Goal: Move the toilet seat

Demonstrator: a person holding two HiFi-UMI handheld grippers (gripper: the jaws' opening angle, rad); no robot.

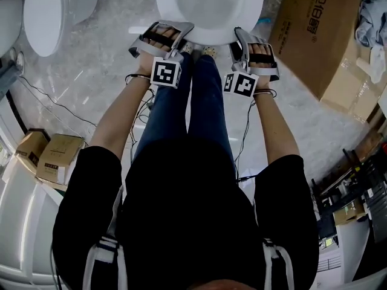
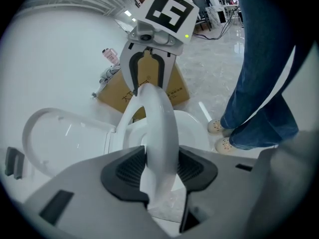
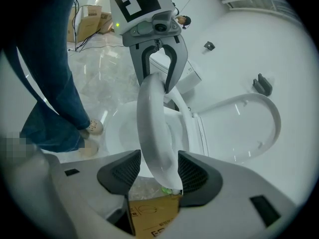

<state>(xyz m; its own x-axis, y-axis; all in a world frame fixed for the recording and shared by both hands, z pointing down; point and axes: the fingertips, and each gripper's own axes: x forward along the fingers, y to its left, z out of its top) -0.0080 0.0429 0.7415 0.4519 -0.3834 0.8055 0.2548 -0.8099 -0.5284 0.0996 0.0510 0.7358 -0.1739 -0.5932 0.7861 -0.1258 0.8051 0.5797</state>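
Observation:
The white toilet seat (image 2: 159,128) is tilted up off the bowl (image 2: 192,128) and runs edge-on between both grippers. My left gripper (image 2: 160,171) is shut on its front rim, both dark pads pressing the ring. My right gripper (image 3: 158,171) grips the same ring (image 3: 152,128) a little to the side, pads against it. Each gripper view shows the other gripper across the ring: the right one (image 2: 146,86) and the left one (image 3: 158,83). In the head view the left gripper (image 1: 180,34) and right gripper (image 1: 239,36) sit at the bowl's (image 1: 208,11) front edge. The lid (image 3: 249,123) stands raised behind.
A large cardboard box (image 1: 314,35) lies right of the toilet, and another toilet (image 1: 42,17) stands at the left. Small boxes (image 1: 51,156) and cables (image 1: 54,104) lie on the marble floor. The person's shoes (image 2: 222,136) stand close to the bowl's front.

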